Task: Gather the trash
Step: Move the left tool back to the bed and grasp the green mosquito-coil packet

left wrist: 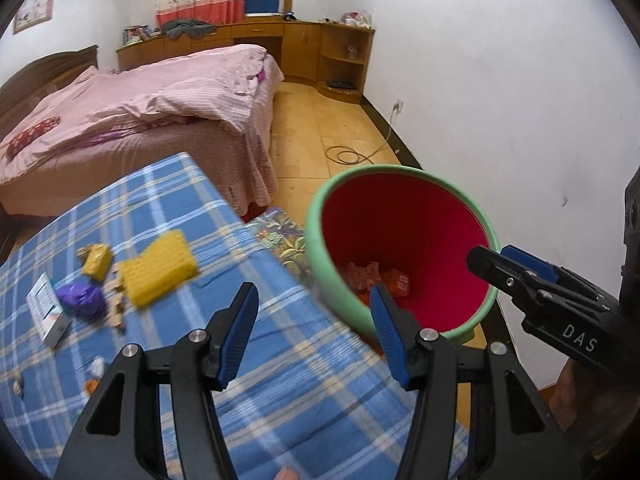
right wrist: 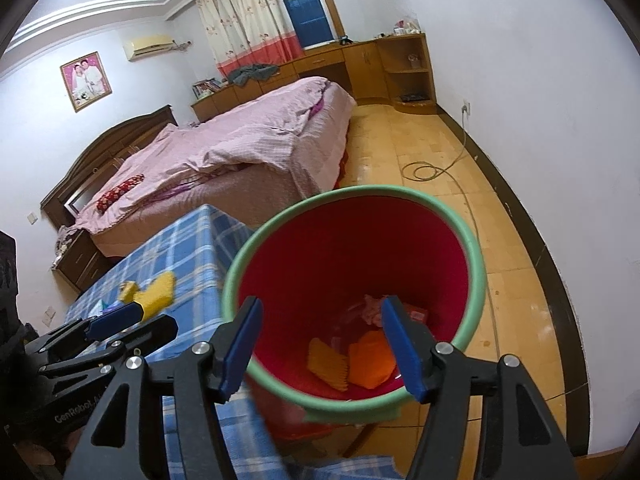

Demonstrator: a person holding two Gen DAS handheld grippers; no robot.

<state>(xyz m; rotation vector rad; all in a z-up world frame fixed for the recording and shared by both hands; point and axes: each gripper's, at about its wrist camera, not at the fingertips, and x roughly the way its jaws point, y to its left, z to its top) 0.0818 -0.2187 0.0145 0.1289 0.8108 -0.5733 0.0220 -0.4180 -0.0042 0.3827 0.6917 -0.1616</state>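
On the blue plaid tablecloth [left wrist: 280, 312] lie one white carton [left wrist: 46, 310], one purple wad [left wrist: 82, 300], one small yellow packet [left wrist: 96, 261] and one yellow sponge [left wrist: 160, 272]. The left gripper [left wrist: 314, 328] gapes empty above it. Right of it, one green-rimmed red bin [right wrist: 476, 280] holds two orange wrappers [right wrist: 370, 360], with the right gripper [right wrist: 320, 344] spread empty above.

I see bg only: bed [right wrist: 256, 136] w/ pink quilt [left wrist: 160, 92], wood cabinets [right wrist: 360, 60] under curtain [right wrist: 248, 12], AC unit [right wrist: 150, 46], framed photo [right wrist: 86, 80], cable [right wrist: 428, 170] coiled on floor [right wrist: 516, 280].

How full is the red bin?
Nearly empty. The red bin holds only a few pieces at its bottom: an orange wrapper, a yellow piece and pink crumpled trash.
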